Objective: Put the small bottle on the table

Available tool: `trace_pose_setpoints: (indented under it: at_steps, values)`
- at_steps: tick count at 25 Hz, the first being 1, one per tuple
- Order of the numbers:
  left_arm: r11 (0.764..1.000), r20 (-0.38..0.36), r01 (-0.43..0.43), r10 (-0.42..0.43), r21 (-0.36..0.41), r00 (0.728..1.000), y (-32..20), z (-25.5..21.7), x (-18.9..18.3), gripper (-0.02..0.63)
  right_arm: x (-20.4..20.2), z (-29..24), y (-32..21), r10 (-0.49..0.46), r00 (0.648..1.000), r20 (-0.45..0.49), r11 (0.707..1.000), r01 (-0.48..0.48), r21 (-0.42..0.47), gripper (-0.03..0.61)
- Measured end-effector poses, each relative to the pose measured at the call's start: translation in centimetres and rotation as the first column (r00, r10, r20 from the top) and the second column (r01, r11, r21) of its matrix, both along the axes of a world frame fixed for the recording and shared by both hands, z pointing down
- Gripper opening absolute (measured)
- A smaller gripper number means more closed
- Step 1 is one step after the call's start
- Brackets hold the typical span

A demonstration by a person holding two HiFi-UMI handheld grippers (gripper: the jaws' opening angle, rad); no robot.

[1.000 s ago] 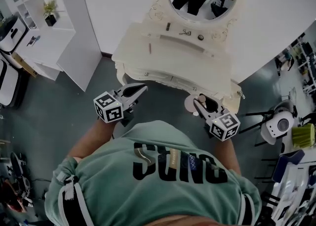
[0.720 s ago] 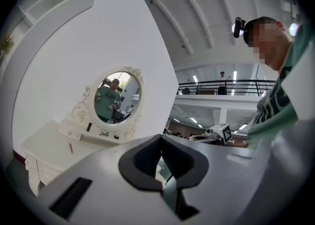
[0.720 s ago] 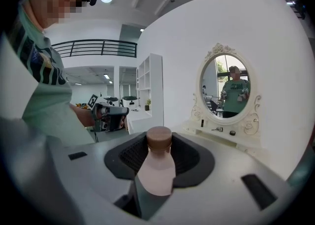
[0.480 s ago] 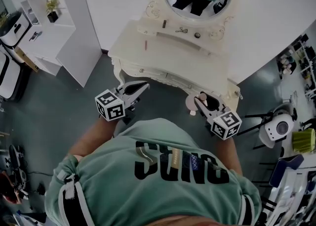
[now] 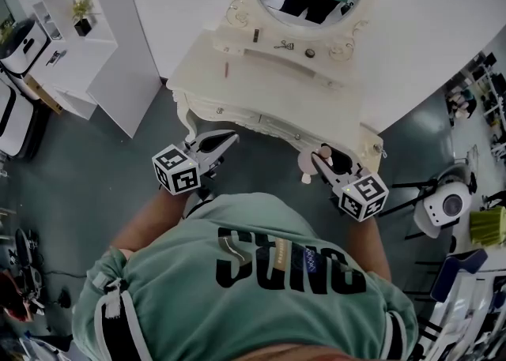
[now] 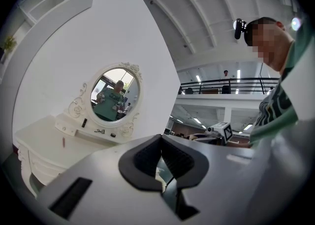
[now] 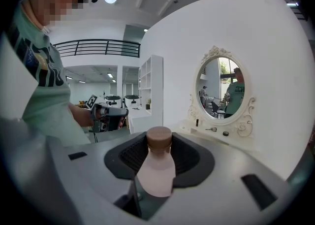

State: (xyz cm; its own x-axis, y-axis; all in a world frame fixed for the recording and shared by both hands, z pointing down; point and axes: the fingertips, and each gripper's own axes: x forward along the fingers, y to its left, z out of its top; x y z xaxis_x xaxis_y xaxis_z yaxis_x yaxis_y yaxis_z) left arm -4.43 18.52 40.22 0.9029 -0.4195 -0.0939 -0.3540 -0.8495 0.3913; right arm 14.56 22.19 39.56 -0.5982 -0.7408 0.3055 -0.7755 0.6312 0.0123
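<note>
Right gripper view
- Right gripper (image 7: 160, 144): jaws partly closed, pads pressing on both sides of the bottle (image 7: 157, 170).
- Bottle: pale pink with a brown cap, upright between the pads, cap towards the jaw tips.
- Behind: an oval mirror (image 7: 222, 87) on a white wall, reflecting a person in green.

Left gripper view
- Left gripper (image 6: 161, 143): jaws narrow, pad tips meeting, nothing between them.
- Desk (image 6: 44, 135): cream, low at left, with a few small items on its back ledge under the mirror.
- Other gripper: seen at right, beside the person's sleeve.

Head view
- Left gripper: held just off the desk's front edge, over the floor (image 5: 118, 170).
- Right gripper: near the desk's front right corner, jaws pointing towards it.
- Bottle: a pale shape at the right jaws is probably it, though it is too small to be sure. It is in the air, not on the desk.
- Foreground: the person's green shirt (image 5: 261, 272).
</note>
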Motion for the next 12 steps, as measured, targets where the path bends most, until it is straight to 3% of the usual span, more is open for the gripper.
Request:
trace_pose_setpoints:
  at_steps: [5,12]
  values:
    - [1.000,-0.010,-0.003,0.003,-0.018,1.000,-2.4,0.5,-0.3,0.009,0.0,0.6,-2.1,0.015,1.000,0.010,1.000,-0.014,-0.017,0.135]
    - [0.995,-0.032,-0.091,0.091,-0.028,0.995,-8.9,1.6,-0.3,0.009,-1.3,0.8,-7.3,0.062,0.998,0.009,0.998,-0.062,-0.010,0.135]
